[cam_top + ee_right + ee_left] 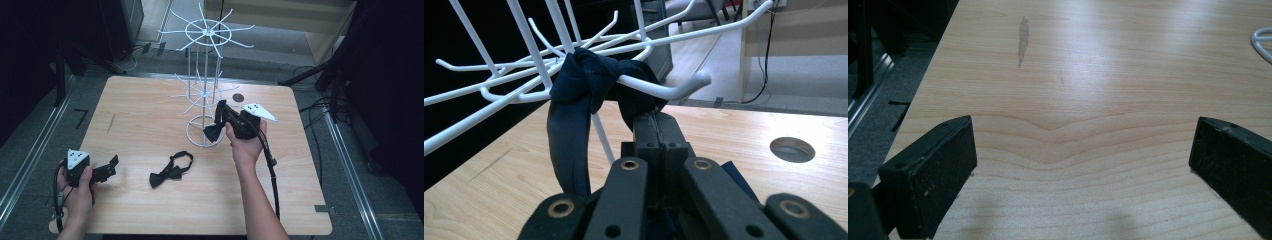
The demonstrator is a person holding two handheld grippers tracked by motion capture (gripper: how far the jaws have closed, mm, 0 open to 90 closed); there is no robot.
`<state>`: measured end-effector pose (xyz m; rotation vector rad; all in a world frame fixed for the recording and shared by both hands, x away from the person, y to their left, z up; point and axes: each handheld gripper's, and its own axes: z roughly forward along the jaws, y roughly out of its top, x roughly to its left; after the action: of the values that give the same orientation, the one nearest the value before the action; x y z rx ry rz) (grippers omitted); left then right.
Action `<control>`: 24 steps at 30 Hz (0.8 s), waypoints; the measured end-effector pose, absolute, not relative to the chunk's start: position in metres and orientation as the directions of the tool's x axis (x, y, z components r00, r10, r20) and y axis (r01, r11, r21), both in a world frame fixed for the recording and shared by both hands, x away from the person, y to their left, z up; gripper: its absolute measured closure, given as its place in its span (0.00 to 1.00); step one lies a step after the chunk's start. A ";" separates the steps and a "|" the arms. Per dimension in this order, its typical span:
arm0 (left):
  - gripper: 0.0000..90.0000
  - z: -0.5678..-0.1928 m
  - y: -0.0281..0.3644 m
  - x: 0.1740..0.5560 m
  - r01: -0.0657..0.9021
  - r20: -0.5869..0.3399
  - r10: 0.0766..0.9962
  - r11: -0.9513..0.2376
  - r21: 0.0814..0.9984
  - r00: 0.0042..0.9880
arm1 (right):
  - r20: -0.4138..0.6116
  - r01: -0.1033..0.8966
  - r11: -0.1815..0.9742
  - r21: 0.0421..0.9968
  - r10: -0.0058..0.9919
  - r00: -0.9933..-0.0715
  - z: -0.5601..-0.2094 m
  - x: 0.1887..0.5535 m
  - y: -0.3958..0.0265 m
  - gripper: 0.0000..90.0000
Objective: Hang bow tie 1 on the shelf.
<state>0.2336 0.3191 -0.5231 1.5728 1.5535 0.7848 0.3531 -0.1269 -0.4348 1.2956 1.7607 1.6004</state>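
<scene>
Dark cloth bow tie [589,85] (knotted) drapes wire hook [664,90]

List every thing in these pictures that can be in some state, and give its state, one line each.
Held bow tie: draped over a rack hook, pinched by the right gripper.
Second bow tie: lying flat on the table, untouched.
White wire rack: upright on the table.
Right gripper: shut on the held bow tie.
Left gripper: open, nothing between its jaws.

Tongs [657,131] hide the held bow tie's [584,95] end.
</scene>
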 end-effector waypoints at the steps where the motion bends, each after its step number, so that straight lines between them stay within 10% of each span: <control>1: 0.00 -0.523 0.319 0.234 0.517 -0.090 0.994 0.044 0.855 0.064 | 0.260 0.344 -0.095 0.934 0.841 -0.475 -0.435 0.353 -0.127 0.99; 15: 0.00 -0.523 0.319 0.233 0.514 -0.086 0.994 0.042 0.857 0.063 | 0.196 0.325 -0.040 0.945 0.864 -0.465 -0.441 0.335 -0.142 0.60; 24: 0.00 -0.523 0.320 0.233 0.516 -0.087 0.994 0.041 0.856 0.064 | 0.171 0.331 -0.013 0.944 0.875 -0.454 -0.450 0.323 -0.151 0.52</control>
<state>0.2331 0.3196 -0.5228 1.5767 1.5531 0.7894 0.3228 -0.1514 -0.4504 1.2492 1.7877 1.4806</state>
